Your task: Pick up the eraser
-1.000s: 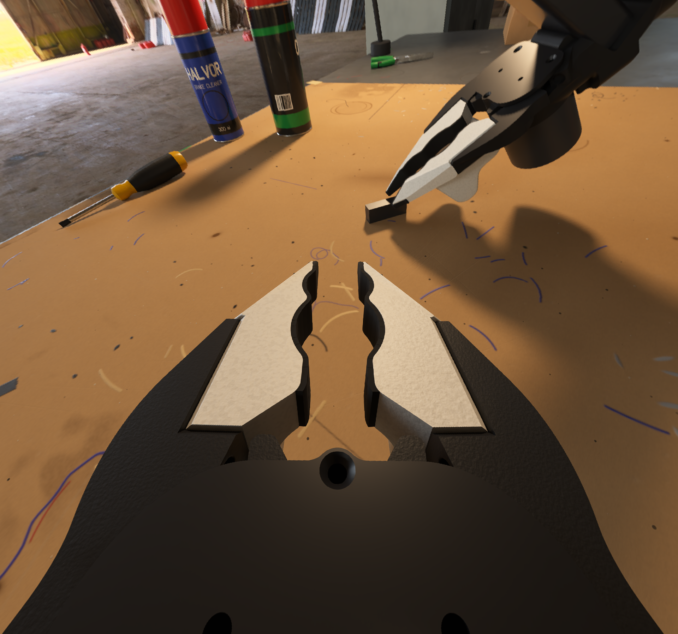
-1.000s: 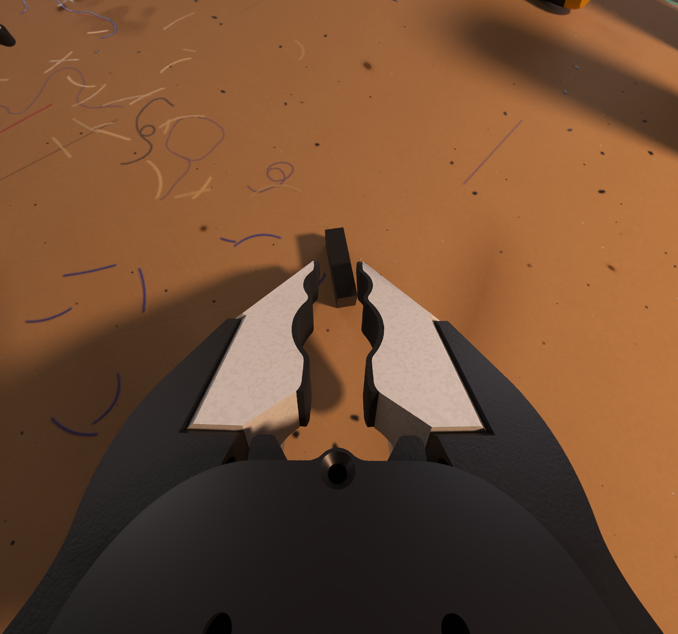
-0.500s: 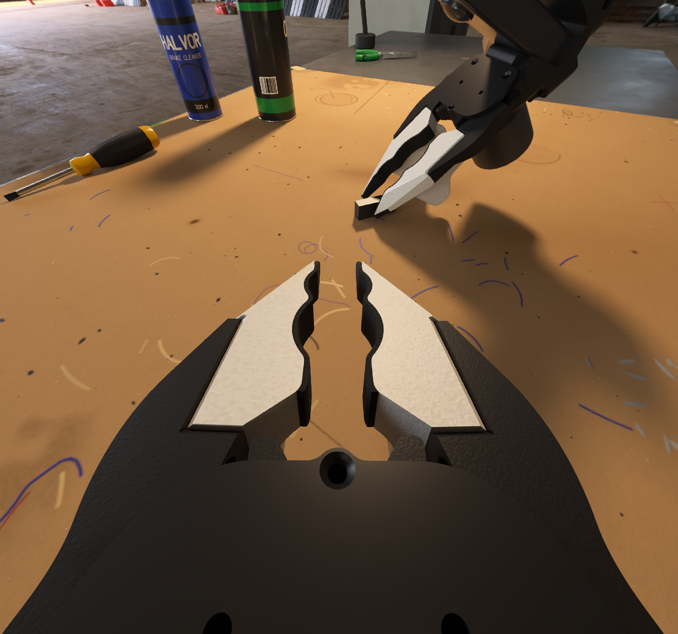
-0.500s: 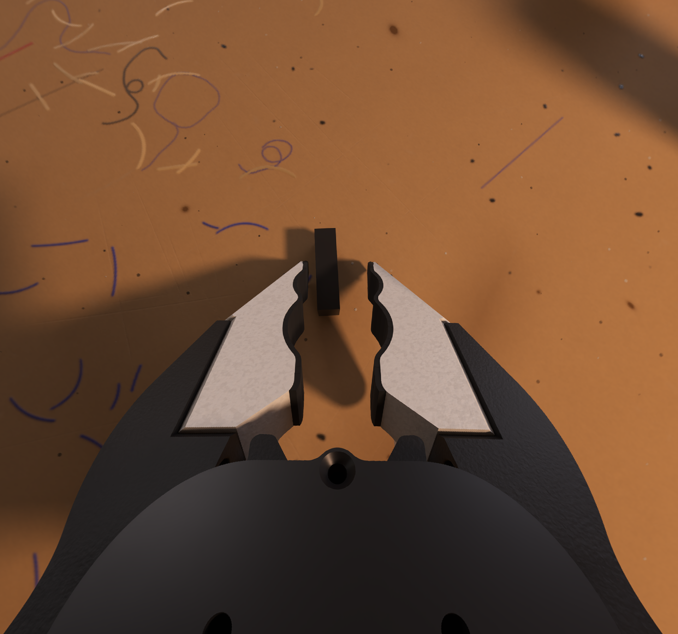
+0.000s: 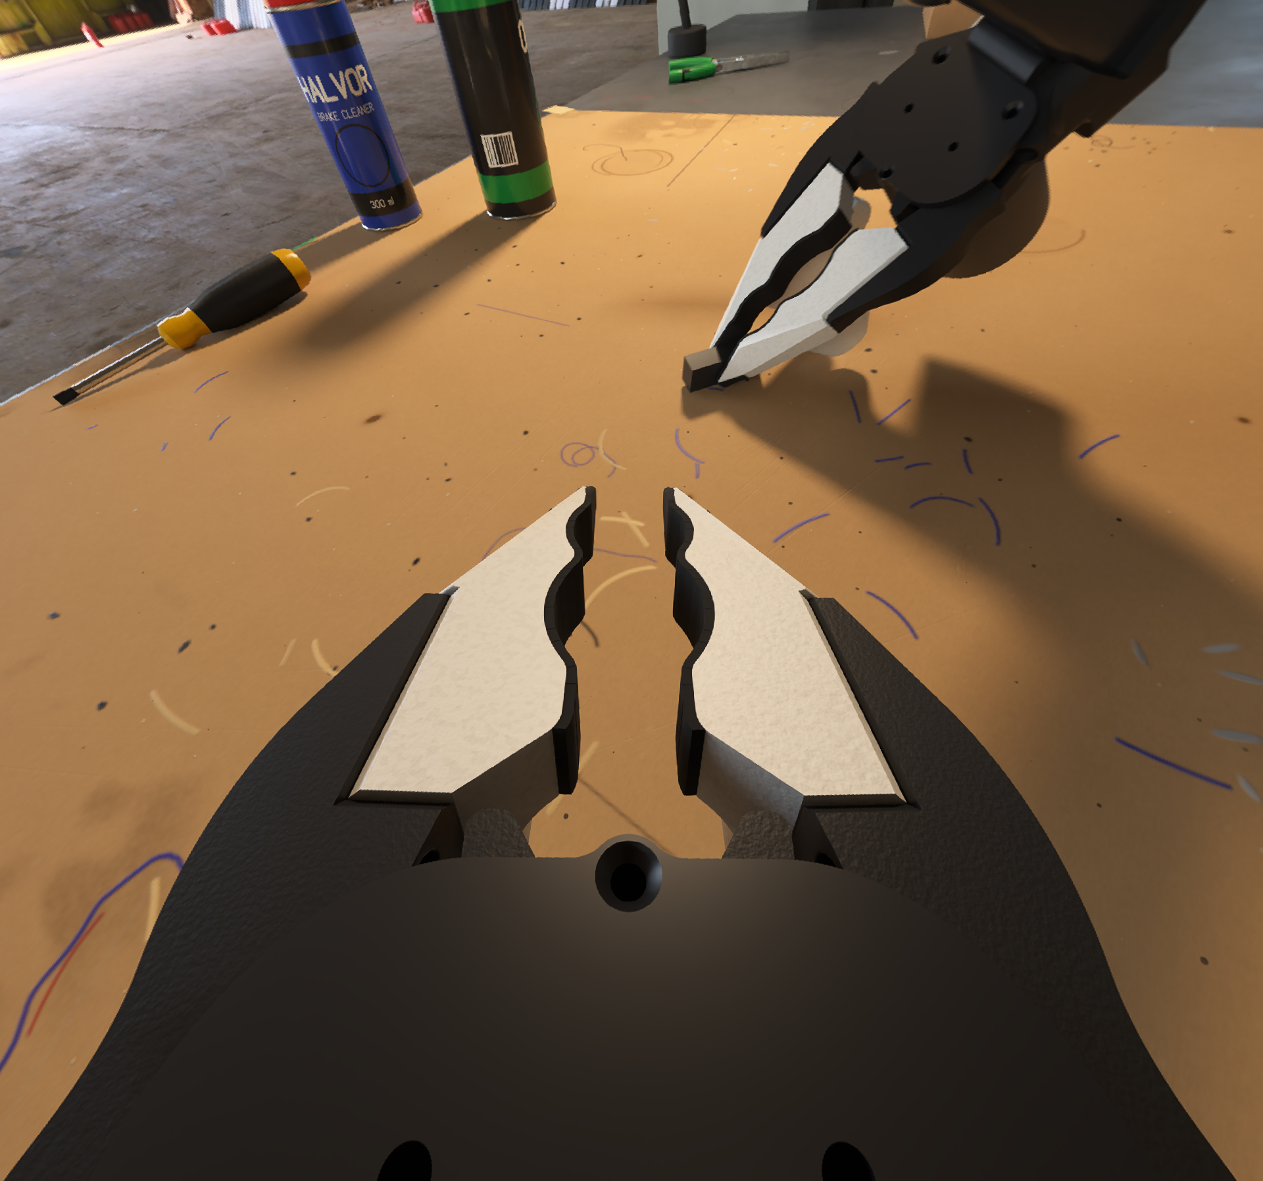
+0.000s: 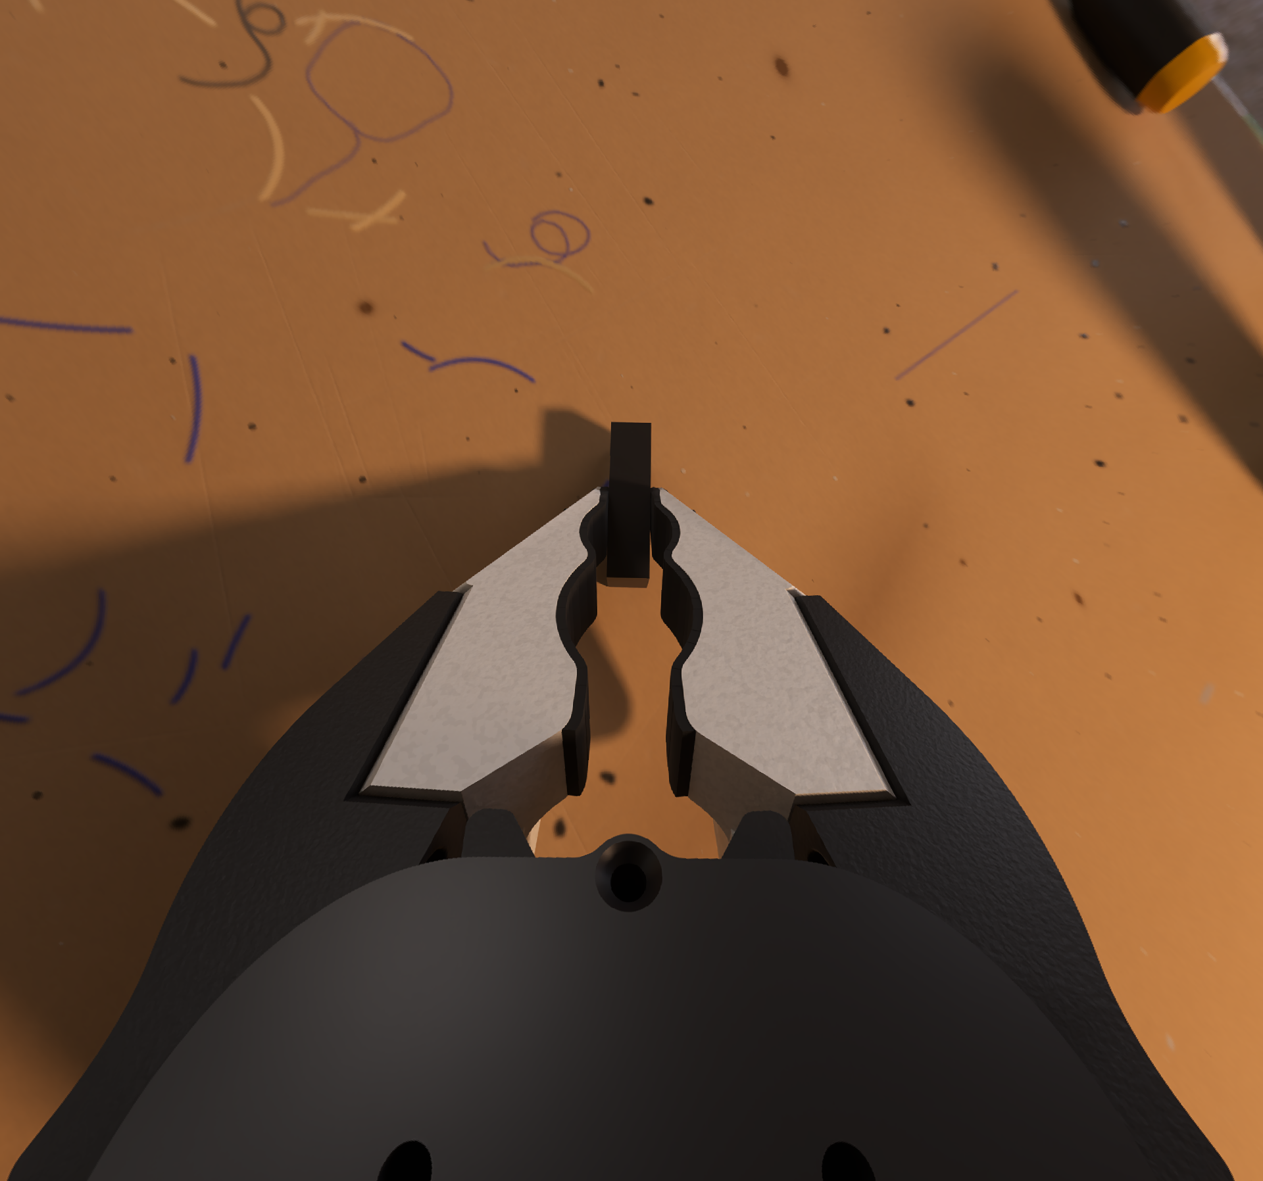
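Observation:
The eraser is a small black block at the level of the orange table top. My right gripper is shut on the eraser, and its far end sticks out past the fingertips. In the left wrist view the eraser shows at the tips of the right gripper, which slants down from the upper right. I cannot tell whether the eraser is off the surface. My left gripper is open with a narrow gap, holds nothing, and hovers over the table some way short of the eraser.
A blue spray can and a black can with a green band stand at the far left. A black and yellow screwdriver lies near the table's left edge; its handle also shows in the right wrist view. A green-handled tool lies on a grey bench behind.
My right gripper opened wider around the eraser, moved forward over it, and has now closed on it. My left gripper has stayed open and shifted only slightly.

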